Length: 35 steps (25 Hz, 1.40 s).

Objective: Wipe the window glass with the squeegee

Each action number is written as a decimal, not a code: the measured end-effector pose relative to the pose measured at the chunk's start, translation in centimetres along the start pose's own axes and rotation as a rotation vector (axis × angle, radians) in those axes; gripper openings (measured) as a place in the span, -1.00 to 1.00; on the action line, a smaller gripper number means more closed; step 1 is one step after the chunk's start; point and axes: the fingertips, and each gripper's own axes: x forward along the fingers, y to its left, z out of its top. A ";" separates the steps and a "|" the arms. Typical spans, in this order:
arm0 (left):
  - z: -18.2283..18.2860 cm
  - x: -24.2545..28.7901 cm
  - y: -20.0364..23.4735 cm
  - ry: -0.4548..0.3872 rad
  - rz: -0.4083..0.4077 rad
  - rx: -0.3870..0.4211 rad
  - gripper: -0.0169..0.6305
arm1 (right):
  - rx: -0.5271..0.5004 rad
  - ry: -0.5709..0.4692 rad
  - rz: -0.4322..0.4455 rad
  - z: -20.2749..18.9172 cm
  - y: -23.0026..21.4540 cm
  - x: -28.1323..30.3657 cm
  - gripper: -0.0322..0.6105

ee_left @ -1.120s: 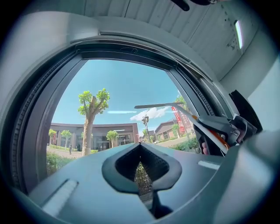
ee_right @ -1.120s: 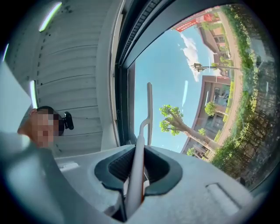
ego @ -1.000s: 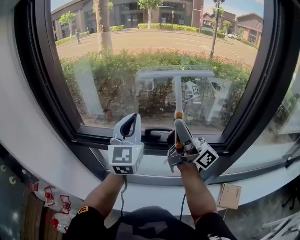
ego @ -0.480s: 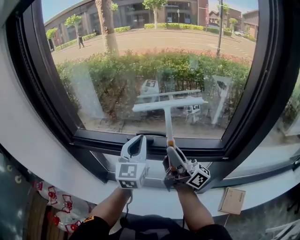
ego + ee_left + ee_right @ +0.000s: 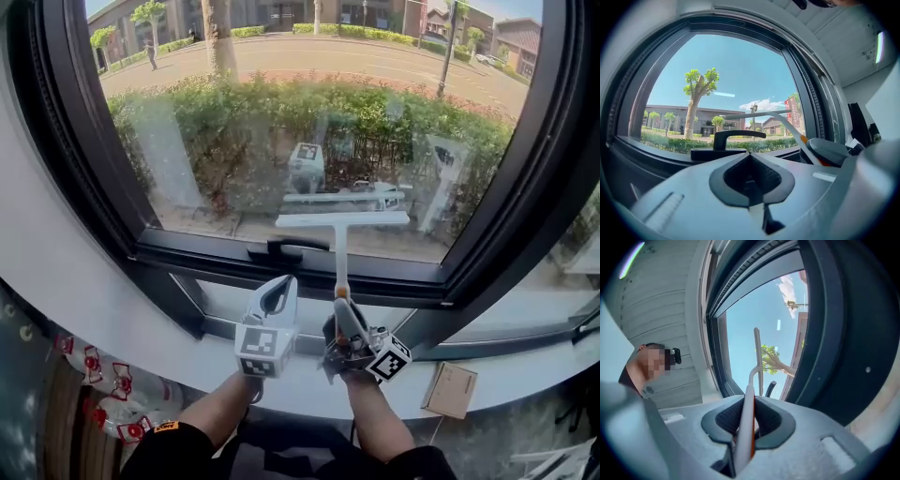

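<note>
Jaws of right gripper [image 5: 340,309] clamp squeegee [image 5: 341,221], hiding its handle end; left gripper [image 5: 280,289] jaws meet empty.

We log the left gripper [image 5: 280,285] and right gripper [image 5: 338,307]: light-grey shells, dark ribbed jaw pads, each with a white cube [image 5: 260,349] of black square markers. Thin dark cable [image 5: 251,392] under the left one. Dark short sleeves [image 5: 176,448], orange tag [image 5: 167,427] on the left.

right tool [image 5: 746,427] — clamped on squeegee [image 5: 749,404] | blade on window glass [image 5: 764,333]
</note>
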 end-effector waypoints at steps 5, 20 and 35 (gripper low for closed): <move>-1.7 -1.3 -0.2 0.023 -0.029 0.013 -0.89 | 0.031 -0.020 -0.043 -0.9 -0.7 -1.4 -0.73; -3.3 -8.5 4.1 0.057 -0.059 -0.098 -0.89 | 0.086 -0.112 -0.133 -0.9 0.5 -0.7 -0.74; 6.1 -6.2 2.2 -0.130 -0.055 0.041 -0.89 | -0.063 -0.145 0.004 10.0 8.4 0.8 -0.75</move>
